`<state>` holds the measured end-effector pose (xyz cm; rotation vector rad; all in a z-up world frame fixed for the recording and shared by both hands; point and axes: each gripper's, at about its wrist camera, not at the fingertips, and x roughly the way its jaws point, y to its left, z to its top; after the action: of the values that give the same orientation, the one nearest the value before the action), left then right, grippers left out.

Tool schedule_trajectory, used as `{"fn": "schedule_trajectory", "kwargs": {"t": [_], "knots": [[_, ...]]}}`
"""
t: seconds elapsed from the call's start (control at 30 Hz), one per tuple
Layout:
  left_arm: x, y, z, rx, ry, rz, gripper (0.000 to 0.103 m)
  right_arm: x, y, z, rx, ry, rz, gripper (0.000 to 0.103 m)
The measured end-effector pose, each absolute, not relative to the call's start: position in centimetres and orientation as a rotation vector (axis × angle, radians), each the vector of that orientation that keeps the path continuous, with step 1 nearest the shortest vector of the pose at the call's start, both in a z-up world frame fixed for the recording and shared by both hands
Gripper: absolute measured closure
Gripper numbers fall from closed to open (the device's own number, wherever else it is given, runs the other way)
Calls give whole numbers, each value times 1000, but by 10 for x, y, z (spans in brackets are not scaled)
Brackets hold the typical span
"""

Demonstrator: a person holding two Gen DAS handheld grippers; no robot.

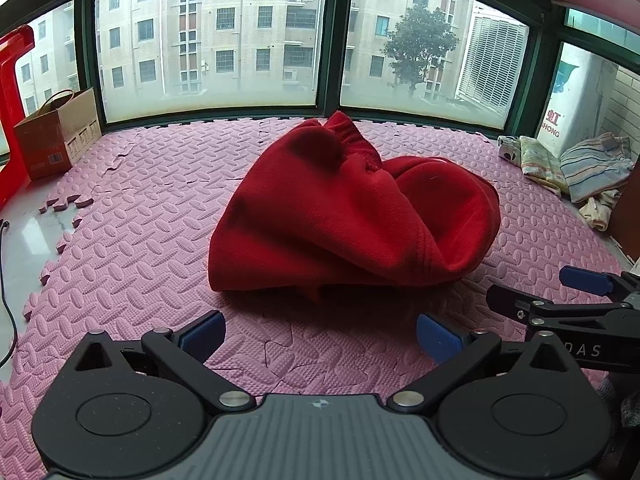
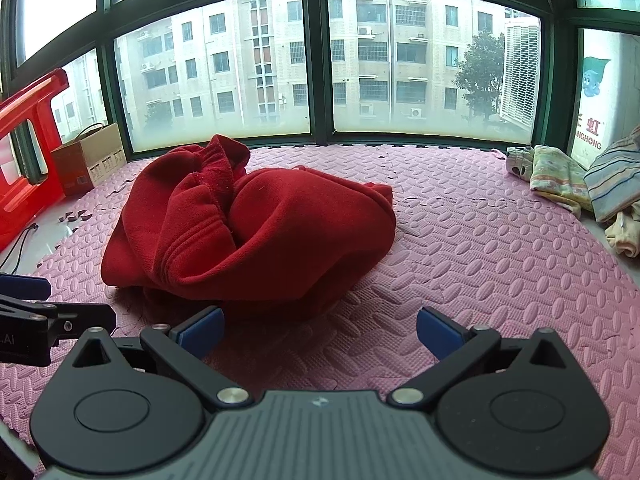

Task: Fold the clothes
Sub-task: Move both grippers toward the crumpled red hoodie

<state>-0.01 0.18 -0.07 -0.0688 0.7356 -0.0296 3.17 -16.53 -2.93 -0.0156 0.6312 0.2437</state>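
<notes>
A crumpled red garment (image 1: 352, 212) lies in a heap on the pink foam mat (image 1: 152, 208); it also shows in the right wrist view (image 2: 256, 224). A ribbed waistband sticks up at its top. My left gripper (image 1: 320, 336) is open and empty, just in front of the heap's near edge. My right gripper (image 2: 320, 334) is open and empty, just in front of the heap, slightly to its right. The right gripper also shows at the right edge of the left wrist view (image 1: 560, 300). The left gripper shows at the left edge of the right wrist view (image 2: 36, 308).
A cardboard box (image 1: 56, 136) and a red plastic frame (image 1: 12, 112) stand at the far left. A pile of striped and patterned clothes (image 1: 576, 164) lies at the far right. Windows run along the back. A black cable (image 1: 8, 300) lies on the bare floor at left.
</notes>
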Motion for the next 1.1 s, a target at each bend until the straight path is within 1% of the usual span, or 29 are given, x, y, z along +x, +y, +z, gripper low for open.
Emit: {"fn": "schedule_trajectory", "kwargs": {"t": [0.13, 0.23, 0.4, 0.7, 1.1], "knots": [[0, 2, 0, -70, 733, -30, 0, 31, -165, -29, -19, 619, 251, 0], [-1, -1, 2, -68, 736, -32, 0, 31, -156, -28, -64, 638, 248, 0], [0, 0, 0, -65, 734, -36, 0, 35, -162, -32, -15, 674, 274, 0], [5, -1, 3, -54, 731, -36, 0, 38, -158, -34, -34, 717, 300, 0], [23, 3, 12, -33, 711, -29, 0, 49, -157, -24, -67, 674, 325, 0]]}}
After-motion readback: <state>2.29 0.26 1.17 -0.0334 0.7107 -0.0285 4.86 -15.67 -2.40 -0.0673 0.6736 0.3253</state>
